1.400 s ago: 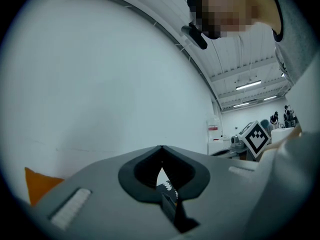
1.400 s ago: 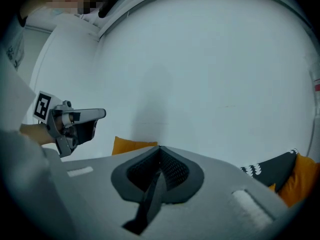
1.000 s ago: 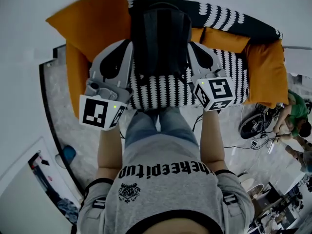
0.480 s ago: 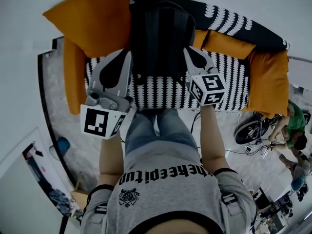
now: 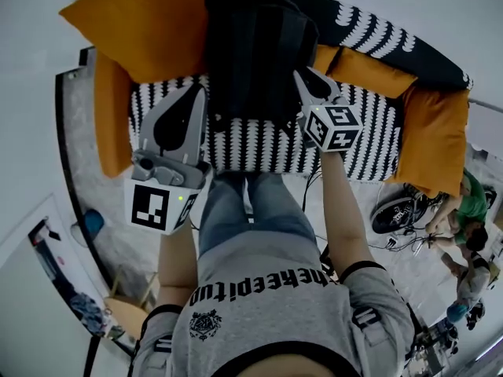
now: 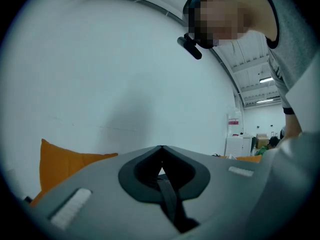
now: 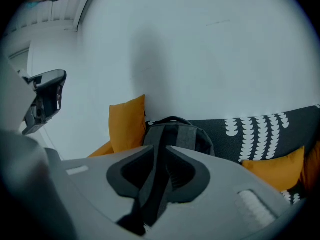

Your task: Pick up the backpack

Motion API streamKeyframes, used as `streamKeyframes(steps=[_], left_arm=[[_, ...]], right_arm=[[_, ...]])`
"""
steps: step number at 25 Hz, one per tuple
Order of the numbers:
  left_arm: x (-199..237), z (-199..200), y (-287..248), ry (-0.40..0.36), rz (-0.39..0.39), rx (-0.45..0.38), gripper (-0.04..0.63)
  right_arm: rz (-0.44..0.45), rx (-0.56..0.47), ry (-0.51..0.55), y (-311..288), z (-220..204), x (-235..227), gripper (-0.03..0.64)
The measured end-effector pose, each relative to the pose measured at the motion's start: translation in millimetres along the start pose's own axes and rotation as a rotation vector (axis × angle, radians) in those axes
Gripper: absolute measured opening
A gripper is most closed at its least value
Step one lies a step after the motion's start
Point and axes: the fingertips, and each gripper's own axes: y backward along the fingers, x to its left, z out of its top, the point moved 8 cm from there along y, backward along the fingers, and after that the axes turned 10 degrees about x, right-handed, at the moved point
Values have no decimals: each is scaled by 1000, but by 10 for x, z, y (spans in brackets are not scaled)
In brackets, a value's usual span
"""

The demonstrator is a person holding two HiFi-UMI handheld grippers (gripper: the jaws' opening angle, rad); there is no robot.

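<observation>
The backpack [image 5: 259, 53] stood upright on the seat of the black-and-white patterned sofa [image 5: 259, 144], leaning against its backrest. A big orange cushion [image 5: 149, 22] sat just beside it on one side and a smaller orange cushion [image 5: 357, 65] on the other. In the head view the two grippers flanked the bag's lower half, each close against a side.

The left gripper [image 6: 161, 148] pointed about level. Its jaws were clenched with their tips meeting, and a dark strap [image 6: 168, 196] was pinched between them.

The right gripper [image 7: 160, 148] tilted down toward the sofa, with the backpack [image 7: 175, 131] straight ahead of it. Its jaws were opening, and the other strap [image 7: 152, 184] ran through the gap between them. The ribbed pad on one side showed clear of the webbing, so the pads no longer seemed to press on it, though the dim view left that uncertain.
</observation>
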Motion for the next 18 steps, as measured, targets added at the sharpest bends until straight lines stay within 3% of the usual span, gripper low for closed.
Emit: streamKeyframes(steps=[18], left_arm=[[-96,-341,-120,31,27,65,15]], right_arm=[[32,182,-17,-888,-263,-646,167]])
